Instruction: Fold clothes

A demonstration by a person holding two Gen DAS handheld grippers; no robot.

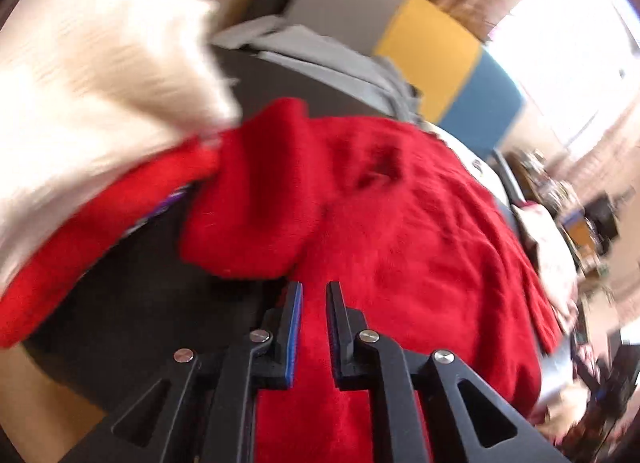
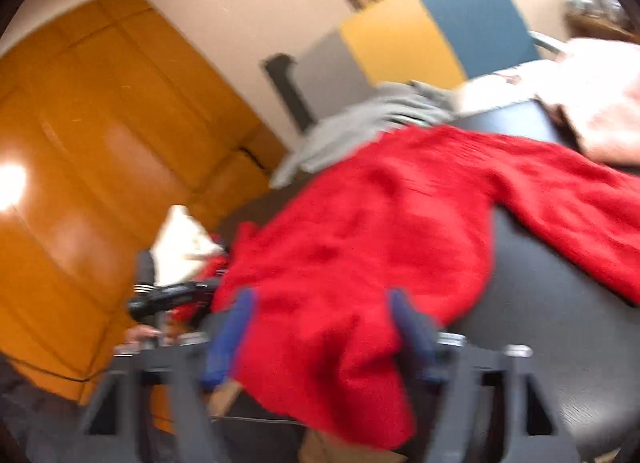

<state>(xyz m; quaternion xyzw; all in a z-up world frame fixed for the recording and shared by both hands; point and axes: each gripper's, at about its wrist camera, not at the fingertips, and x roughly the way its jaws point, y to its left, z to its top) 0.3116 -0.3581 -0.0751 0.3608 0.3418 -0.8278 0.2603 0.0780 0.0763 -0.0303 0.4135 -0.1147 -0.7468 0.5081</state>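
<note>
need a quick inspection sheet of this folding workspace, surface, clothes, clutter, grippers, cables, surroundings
surface: dark table, partly covered.
job's things: fuzzy red knit sweater spread out, one sleeve bunched, hem hanging over the near edge.
clutter: cream cloth overlapping the sweater's edge; grey garment at the far side; pale pink fabric at the table's right.
grippers: left gripper over the sweater, narrow gap between its fingers, grip unclear; right gripper open, hem between its fingers.
cables: thin dark cable over the floor, blurred.
surroundings: orange wooden floor, yellow and blue panels, bright window.
</note>
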